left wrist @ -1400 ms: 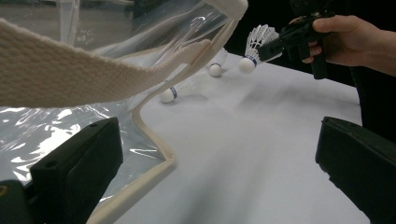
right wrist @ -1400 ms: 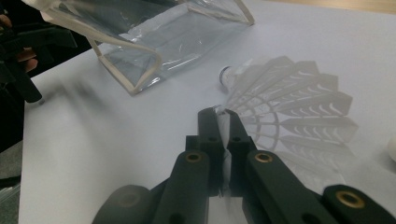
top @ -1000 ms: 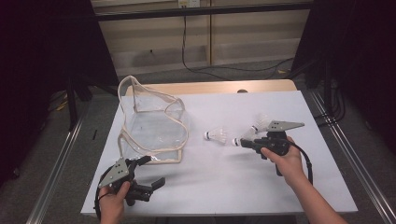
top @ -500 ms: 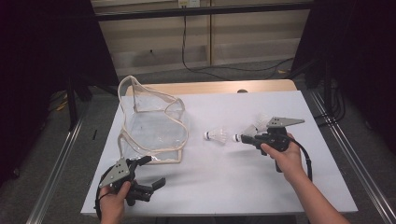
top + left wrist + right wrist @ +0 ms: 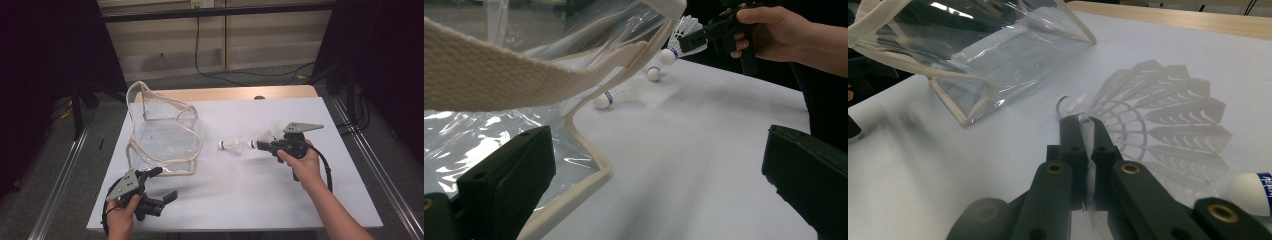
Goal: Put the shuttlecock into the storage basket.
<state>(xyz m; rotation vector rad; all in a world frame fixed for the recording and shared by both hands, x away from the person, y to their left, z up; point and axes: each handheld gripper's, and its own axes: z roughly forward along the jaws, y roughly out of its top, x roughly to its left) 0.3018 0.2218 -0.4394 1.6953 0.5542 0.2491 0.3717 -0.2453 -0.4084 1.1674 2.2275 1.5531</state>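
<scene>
Pinching shuttlecock (image 5: 1153, 120) (right gripper (image 5: 1087, 125))

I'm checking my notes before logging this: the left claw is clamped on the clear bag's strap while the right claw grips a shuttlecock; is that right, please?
Not quite. The left claw is open and grips nothing; the left gripper view shows its jaws wide apart, with the clear bag beyond them. The right claw does grip a shuttlecock.
</scene>
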